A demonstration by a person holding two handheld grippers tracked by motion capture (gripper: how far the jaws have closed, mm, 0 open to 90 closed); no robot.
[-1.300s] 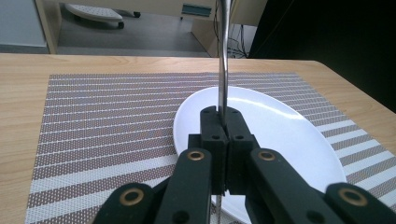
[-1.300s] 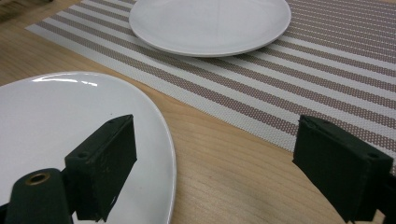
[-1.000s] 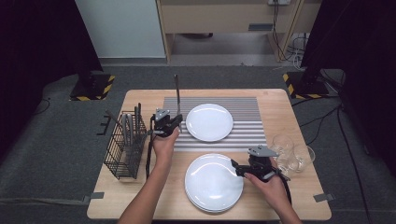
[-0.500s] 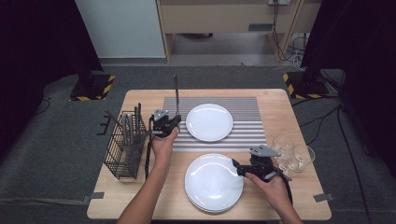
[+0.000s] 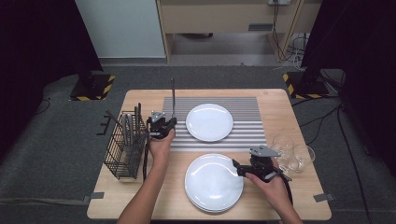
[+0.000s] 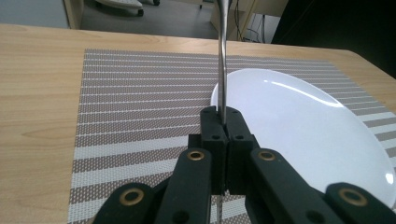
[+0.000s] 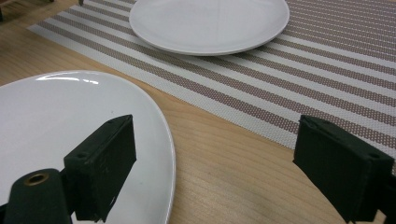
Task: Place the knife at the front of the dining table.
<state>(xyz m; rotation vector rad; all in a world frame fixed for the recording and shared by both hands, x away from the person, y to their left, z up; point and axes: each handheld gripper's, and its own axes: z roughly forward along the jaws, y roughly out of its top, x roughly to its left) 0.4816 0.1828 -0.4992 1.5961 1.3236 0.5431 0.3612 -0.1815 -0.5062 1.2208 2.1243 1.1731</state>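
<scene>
Left gripper pinching a utensil handle upright over the mat.
Right gripper sits jaws spread at the plate stack's edge (one jaw over the rim); another plate lies on the mat, just beside the handle.

Both forearms are bare, no sleeves in sight above the bench. Each gripper, left gripper and right gripper, is matte black with blocky jaws, brass-ringed pivot holes, small screws, a grey three-cornered top plate and a trailing black cable.
</scene>
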